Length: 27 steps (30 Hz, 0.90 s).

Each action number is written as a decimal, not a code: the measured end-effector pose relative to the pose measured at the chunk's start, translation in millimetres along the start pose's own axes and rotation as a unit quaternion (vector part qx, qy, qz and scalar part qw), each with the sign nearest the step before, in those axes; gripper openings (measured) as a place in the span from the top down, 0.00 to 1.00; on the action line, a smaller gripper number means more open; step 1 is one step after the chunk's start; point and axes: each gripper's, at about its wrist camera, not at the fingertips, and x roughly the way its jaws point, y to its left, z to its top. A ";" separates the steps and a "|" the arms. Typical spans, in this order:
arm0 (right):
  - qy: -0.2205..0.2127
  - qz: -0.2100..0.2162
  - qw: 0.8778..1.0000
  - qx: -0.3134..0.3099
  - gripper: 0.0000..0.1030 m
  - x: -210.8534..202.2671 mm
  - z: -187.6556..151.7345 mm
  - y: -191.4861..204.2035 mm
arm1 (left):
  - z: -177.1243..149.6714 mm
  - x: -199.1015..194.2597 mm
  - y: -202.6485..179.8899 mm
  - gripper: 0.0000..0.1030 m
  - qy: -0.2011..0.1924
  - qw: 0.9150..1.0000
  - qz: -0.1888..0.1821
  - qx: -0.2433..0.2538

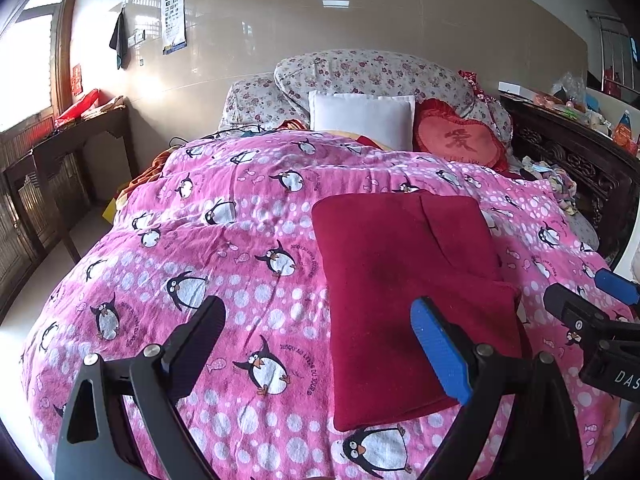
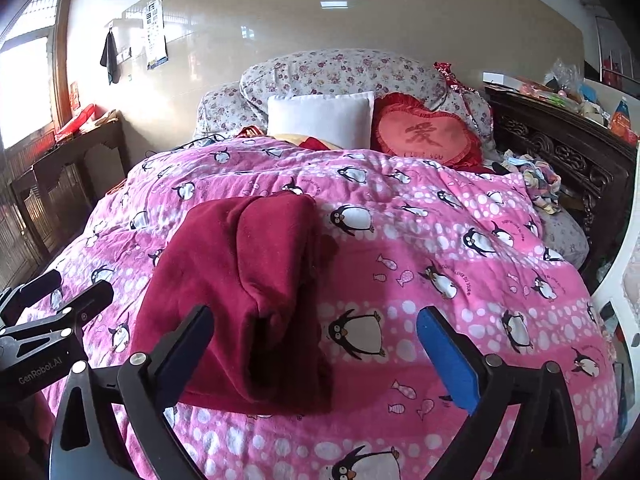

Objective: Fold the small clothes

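On bed, centre: red garment (image 1: 404, 280) folded, lying flat.
Left gripper (image 1: 320, 344): jaws apart, empty.
Right gripper (image 2: 316, 352): jaws apart, empty.
Next: pinch 6 o'clock edge evenly, fold toward 12.

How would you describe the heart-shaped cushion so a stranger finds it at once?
Look at the bed with the pink penguin blanket. At its head, right of the white pillow, leans the heart-shaped cushion. Only it is red-frilled, with one large character.
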 end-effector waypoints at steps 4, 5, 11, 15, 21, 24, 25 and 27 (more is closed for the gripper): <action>0.004 -0.001 1.000 0.003 0.00 0.9 -1.7 -2.4 | -1.0 0.9 -0.6 0.09 0.003 1.000 0.000 0.000; 0.004 -0.002 1.000 0.004 0.00 1.3 -1.9 -2.8 | -1.2 1.5 -0.6 0.09 0.004 1.000 -0.001 0.001; 0.007 0.000 1.000 0.004 0.00 2.5 -2.9 -2.9 | -1.9 2.7 -2.3 0.09 0.004 1.000 -0.001 0.006; 0.007 -0.001 1.000 0.004 0.00 2.9 -3.1 -3.0 | -2.0 3.2 -2.5 0.09 0.004 1.000 -0.002 0.005; 0.010 -0.001 1.000 0.003 0.00 4.6 -4.5 -2.6 | -2.9 4.0 -2.3 0.09 0.005 1.000 -0.002 0.005; 0.012 -0.001 1.000 0.002 0.00 5.9 -5.2 -2.4 | -4.0 5.7 -2.8 0.09 0.006 1.000 -0.002 0.008; 0.013 -0.002 1.000 0.002 0.00 6.6 -5.2 -2.6 | -4.3 6.3 -2.1 0.09 0.007 1.000 -0.001 0.009; 0.014 -0.001 1.000 0.003 0.00 7.0 -5.9 -3.3 | -4.2 5.7 -3.2 0.09 0.007 1.000 -0.003 0.006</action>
